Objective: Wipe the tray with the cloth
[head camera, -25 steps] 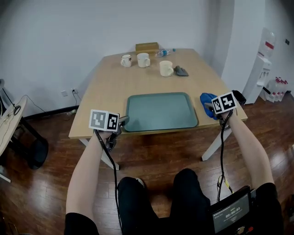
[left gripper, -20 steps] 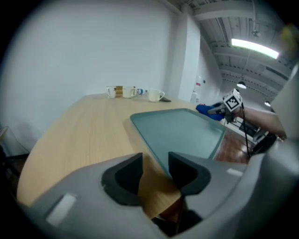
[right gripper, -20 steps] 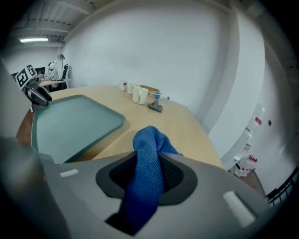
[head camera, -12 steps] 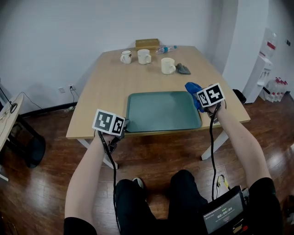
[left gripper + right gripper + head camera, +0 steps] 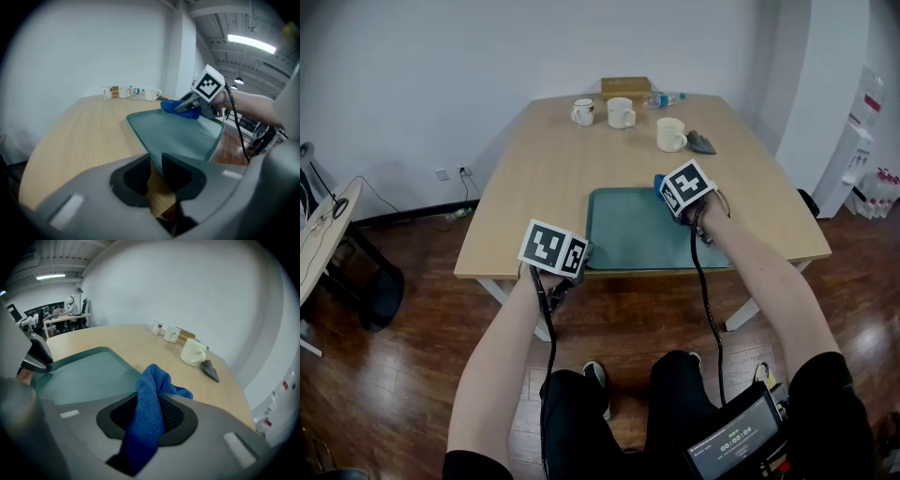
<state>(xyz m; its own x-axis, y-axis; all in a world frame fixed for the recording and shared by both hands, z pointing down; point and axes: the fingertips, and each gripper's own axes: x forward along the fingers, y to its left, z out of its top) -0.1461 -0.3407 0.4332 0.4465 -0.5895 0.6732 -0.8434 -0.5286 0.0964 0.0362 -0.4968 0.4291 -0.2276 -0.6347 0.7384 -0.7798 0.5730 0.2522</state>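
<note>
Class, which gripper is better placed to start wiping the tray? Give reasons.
Right gripper: jaws just closed on the blue cloth, it hangs at the tray's far edge. The left gripper, jaws just closed too, clamps the tray's near corner.

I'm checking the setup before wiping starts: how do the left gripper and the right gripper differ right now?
The left gripper clamps the tray's near left corner; the right gripper clamps the blue cloth. The left gripper is at the tray's near edge; the right gripper is over its far right part. Shared: both pairs of jaws have just been closing and now grip something.
</note>
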